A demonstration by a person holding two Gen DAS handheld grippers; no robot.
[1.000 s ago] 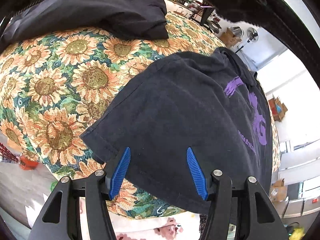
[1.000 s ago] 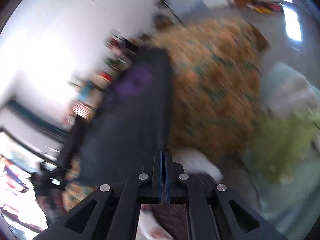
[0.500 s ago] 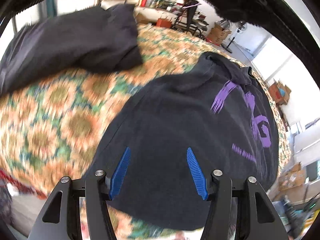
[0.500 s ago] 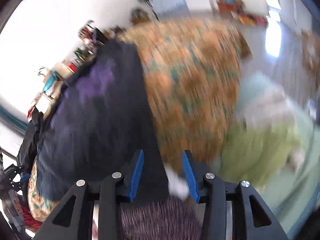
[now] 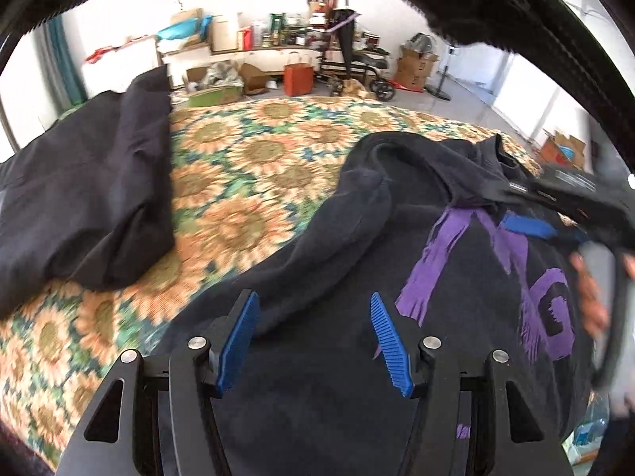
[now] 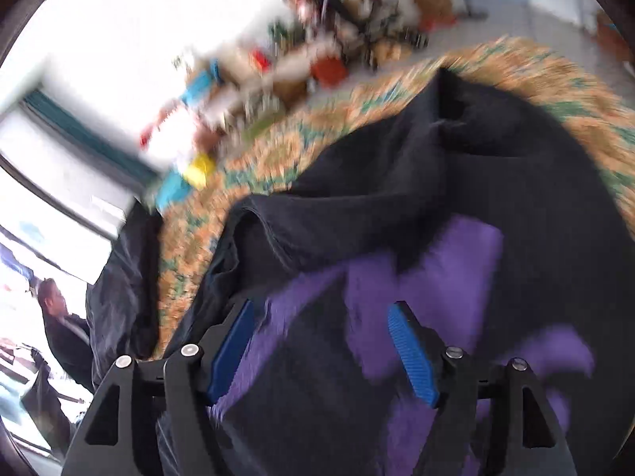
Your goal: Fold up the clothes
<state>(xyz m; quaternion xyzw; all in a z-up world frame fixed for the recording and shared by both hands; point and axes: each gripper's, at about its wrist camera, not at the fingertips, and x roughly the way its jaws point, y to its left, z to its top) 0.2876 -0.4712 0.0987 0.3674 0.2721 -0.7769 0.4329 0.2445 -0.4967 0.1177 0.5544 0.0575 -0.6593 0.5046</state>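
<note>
Black T-shirt with purple lettering lies rumpled on sunflower-print bedspread, filling lower right of frame. Left gripper over it, jaws apart, holding nothing. Right gripper likewise spread, right view blurred. Second dark garment at left.

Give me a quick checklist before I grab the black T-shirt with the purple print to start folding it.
1. Left gripper open: ok, jaws apart over the black T-shirt.
2. Right gripper open: ok, jaws apart above the purple print.
3. Shirt lying flat: not ok, a bunched ridge near the collar.
4. Fabric between either pair of jaws: cannot tell, the cloth lies beneath both.
5. Room on the sunflower bedspread: ok, bare between the shirt and the other dark garment.
6. Right wrist view sharp: not ok, motion blurred.
</note>
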